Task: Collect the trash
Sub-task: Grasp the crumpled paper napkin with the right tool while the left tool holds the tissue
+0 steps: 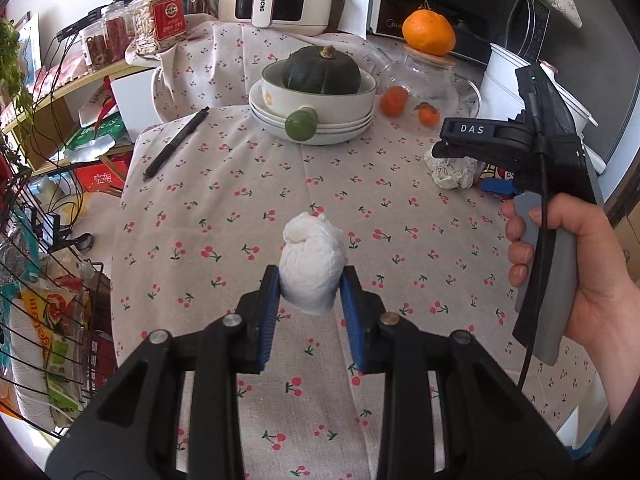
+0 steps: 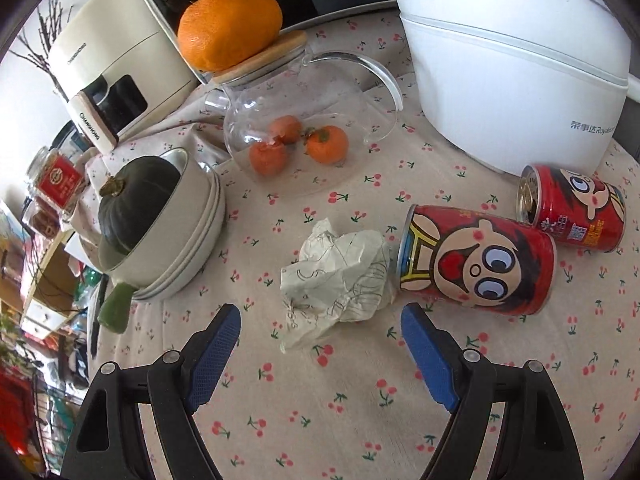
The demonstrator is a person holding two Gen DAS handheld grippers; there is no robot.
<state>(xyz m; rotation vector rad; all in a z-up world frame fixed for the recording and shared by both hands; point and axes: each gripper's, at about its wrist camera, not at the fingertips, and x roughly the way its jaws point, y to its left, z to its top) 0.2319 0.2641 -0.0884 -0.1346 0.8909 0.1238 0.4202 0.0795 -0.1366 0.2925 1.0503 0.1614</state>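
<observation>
My left gripper (image 1: 309, 285) is shut on a white crumpled tissue ball (image 1: 311, 258) and holds it over the cherry-print tablecloth (image 1: 224, 216). My right gripper (image 2: 320, 316) is open and hovers just short of a crumpled printed paper wad (image 2: 336, 276). The wad lies between the jaws' line and touches a red cartoon can (image 2: 476, 260) lying on its side. A second red can (image 2: 572, 208) lies behind it. In the left wrist view the right gripper (image 1: 440, 148) hangs over the same paper wad (image 1: 452, 170) at the right.
Stacked bowls with a dark green squash (image 1: 320, 70) stand mid-table. A glass teapot (image 2: 296, 120) holds small tangerines, with an orange (image 2: 230, 28) on its lid. A white rice cooker (image 2: 520, 60) is behind the cans. A black pen (image 1: 176, 144) lies at left. A wire rack (image 1: 44, 280) stands off the left edge.
</observation>
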